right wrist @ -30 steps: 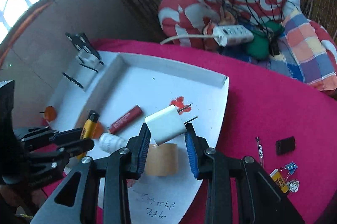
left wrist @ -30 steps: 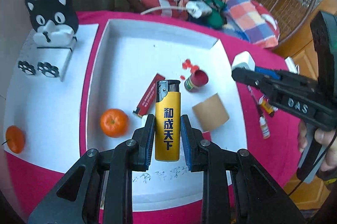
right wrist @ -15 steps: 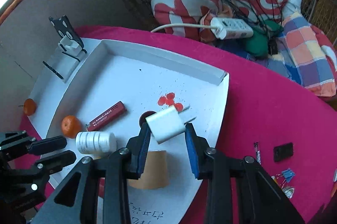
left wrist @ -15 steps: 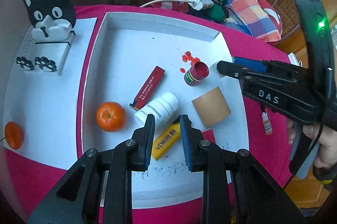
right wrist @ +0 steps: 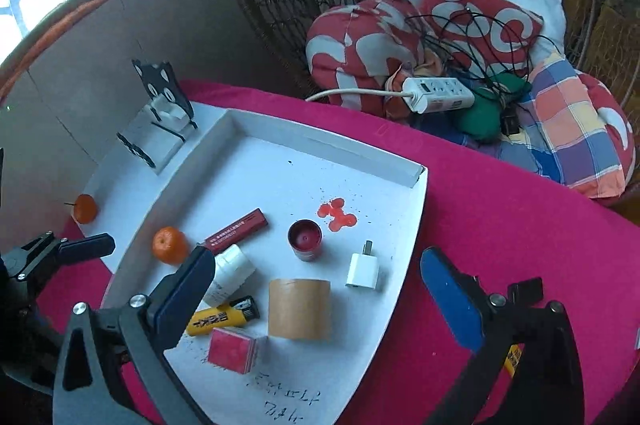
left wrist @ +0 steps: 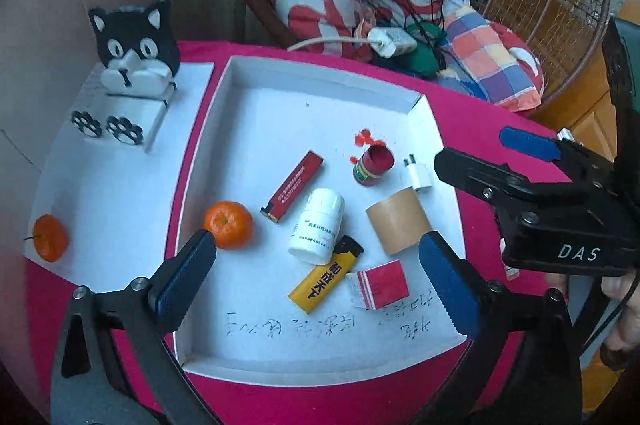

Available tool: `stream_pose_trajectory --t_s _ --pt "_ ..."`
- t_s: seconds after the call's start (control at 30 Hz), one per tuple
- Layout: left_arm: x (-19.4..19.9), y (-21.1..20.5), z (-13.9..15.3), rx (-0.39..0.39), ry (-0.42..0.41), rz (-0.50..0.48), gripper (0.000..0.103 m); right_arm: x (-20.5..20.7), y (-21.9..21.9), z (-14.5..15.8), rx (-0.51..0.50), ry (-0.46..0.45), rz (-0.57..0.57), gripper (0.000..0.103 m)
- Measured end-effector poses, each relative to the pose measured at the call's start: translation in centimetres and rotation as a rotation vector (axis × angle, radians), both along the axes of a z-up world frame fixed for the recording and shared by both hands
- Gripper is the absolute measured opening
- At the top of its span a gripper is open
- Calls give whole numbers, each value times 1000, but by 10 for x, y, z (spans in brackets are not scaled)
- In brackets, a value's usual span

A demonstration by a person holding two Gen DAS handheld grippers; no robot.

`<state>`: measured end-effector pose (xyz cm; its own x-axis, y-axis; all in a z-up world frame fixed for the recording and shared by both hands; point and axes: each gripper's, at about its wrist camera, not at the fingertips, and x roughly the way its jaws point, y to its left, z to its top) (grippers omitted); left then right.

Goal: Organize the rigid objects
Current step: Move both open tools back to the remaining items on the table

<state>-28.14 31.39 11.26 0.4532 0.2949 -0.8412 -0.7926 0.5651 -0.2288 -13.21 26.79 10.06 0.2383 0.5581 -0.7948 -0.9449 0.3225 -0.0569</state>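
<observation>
The left gripper (left wrist: 316, 277) and right gripper (right wrist: 316, 293) were opening, with nothing between their jaws. The yellow lighter (left wrist: 325, 279) and white plug (right wrist: 363, 271) lay low in the white tray (left wrist: 320, 93). Lifting straight up would avoid bumping them.

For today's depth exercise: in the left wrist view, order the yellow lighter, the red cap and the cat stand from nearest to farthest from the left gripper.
1. Yellow lighter: in the tray, just ahead of the opening, empty left gripper.
2. Red cap: mid-tray, right of centre.
3. Cat stand: outside the tray, far left.
</observation>
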Motion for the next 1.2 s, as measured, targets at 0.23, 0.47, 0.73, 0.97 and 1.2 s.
stream_pose_trajectory --t_s 0.23,0.47,0.73,0.97,1.2 --pt "4 -22 34 99 -52 50 102 4 -36 30 96 27 3 103" --pt "30 -43 45 107 -80 48 102 24 -68 51 139 18 -27 103" --pt "64 -62 47 98 -91 13 102 67 -111 68 174 14 -109 103" --pt "91 -75 45 95 -70 26 102 98 -147 67 173 27 -182 103" --pt "116 -95 35 89 -27 -1 102 123 -185 63 171 43 -237 103"
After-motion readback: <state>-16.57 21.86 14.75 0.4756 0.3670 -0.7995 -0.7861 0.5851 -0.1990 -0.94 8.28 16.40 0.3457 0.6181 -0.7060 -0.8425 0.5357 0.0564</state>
